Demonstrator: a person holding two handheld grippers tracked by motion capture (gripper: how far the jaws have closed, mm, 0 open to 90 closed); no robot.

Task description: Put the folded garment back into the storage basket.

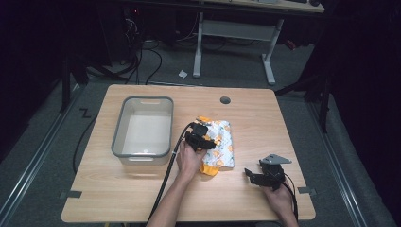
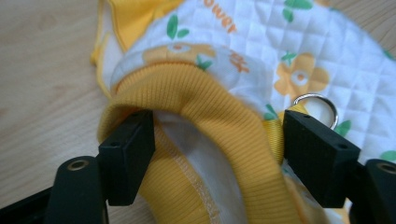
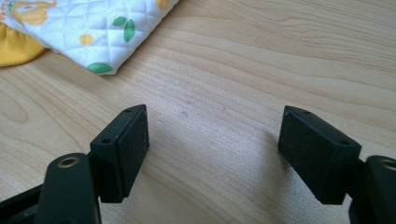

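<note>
Forearms enter the high view from the bottom edge over the wooden table (image 1: 142,198); grey bin (image 1: 143,126) stands left of the quilted flowered garment (image 1: 222,142), long axis running away from the person; left gripper (image 2: 217,140) spread wide, jaws straddling the yellow ribbed cuff (image 2: 196,93), a metal ring (image 2: 322,105) seen close up; right gripper (image 3: 212,140) wide apart, holding nothing, above bare wood.

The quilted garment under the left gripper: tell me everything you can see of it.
The quilted garment is white cloth printed with orange flowers and green leaves, with a ribbed yellow band and a metal ring. It lies flat on the table beside the grey bin. The left gripper stands open, its jaws straddling the band.
</note>
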